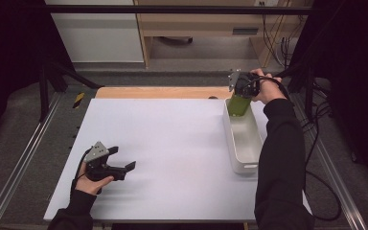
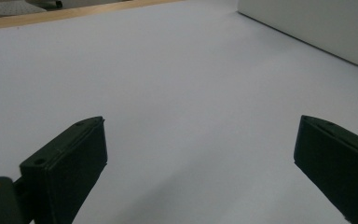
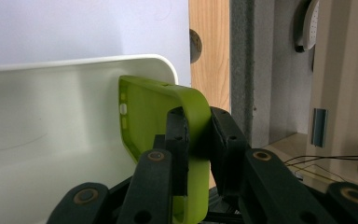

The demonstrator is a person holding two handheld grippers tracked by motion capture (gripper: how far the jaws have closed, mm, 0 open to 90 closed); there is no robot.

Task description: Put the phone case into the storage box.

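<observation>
Right tongs (image 3: 198, 140) pinching green phone case (image 3: 168, 107), over white bin (image 1: 243, 139)

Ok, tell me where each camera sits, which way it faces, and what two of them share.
High view: above the person's side, looking forward and down on the white table; both forearms, left gripper and right gripper show.
Left gripper view: low over the table, along its open jaws.
Right gripper view: along jaws clamped on the green phone case, facing into the white bin.
Shared: the bin appears in all three views.
</observation>
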